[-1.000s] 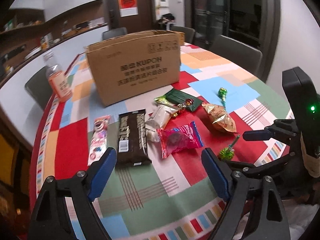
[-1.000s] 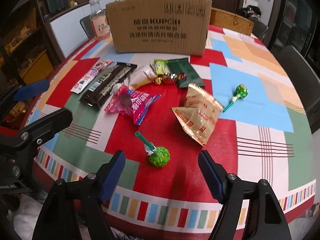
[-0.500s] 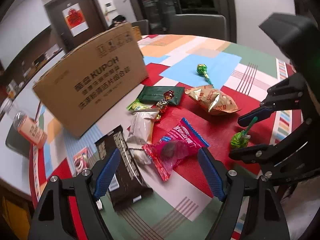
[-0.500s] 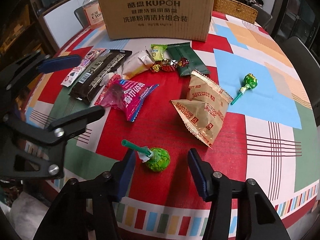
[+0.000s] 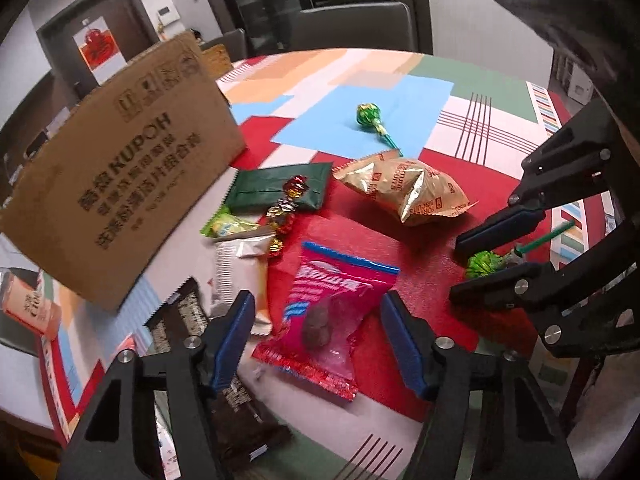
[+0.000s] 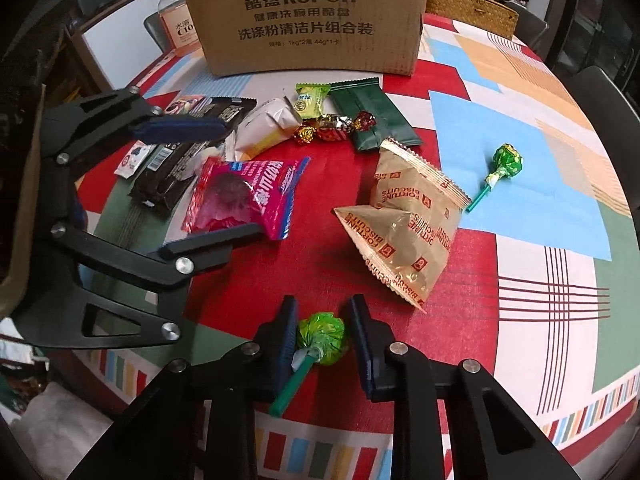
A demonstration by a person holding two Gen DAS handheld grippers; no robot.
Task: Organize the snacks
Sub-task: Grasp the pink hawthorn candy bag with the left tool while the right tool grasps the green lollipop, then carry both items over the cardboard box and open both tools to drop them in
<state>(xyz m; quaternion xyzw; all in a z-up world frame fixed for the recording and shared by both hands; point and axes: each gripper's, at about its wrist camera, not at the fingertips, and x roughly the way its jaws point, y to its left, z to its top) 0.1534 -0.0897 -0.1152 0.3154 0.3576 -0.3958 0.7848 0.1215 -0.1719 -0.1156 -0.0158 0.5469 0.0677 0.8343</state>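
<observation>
Snacks lie on a patchwork tablecloth in front of a cardboard box [image 6: 308, 16]. My right gripper [image 6: 322, 334] has its jaws narrowed around a green lollipop [image 6: 322, 338]; small gaps show at both sides of the head. It also shows in the left wrist view [image 5: 486, 263]. My left gripper [image 5: 316, 340] is open around a pink candy bag [image 5: 332, 316], also in the right wrist view [image 6: 244, 196]. A gold biscuit bag [image 6: 408, 224], a second green lollipop [image 6: 506, 160], a dark green packet [image 6: 370, 116] and a dark chocolate bar [image 6: 176, 160] lie nearby.
A bottle with an orange label [image 6: 178, 20] stands left of the box. A woven basket [image 6: 468, 4] sits behind it. Grey chairs [image 5: 352, 26] ring the table. The table edge [image 6: 360, 446] is close under my right gripper.
My right gripper moved down and narrowed its jaws around the near lollipop. My left gripper moved forward and right, now straddling the pink candy bag.
</observation>
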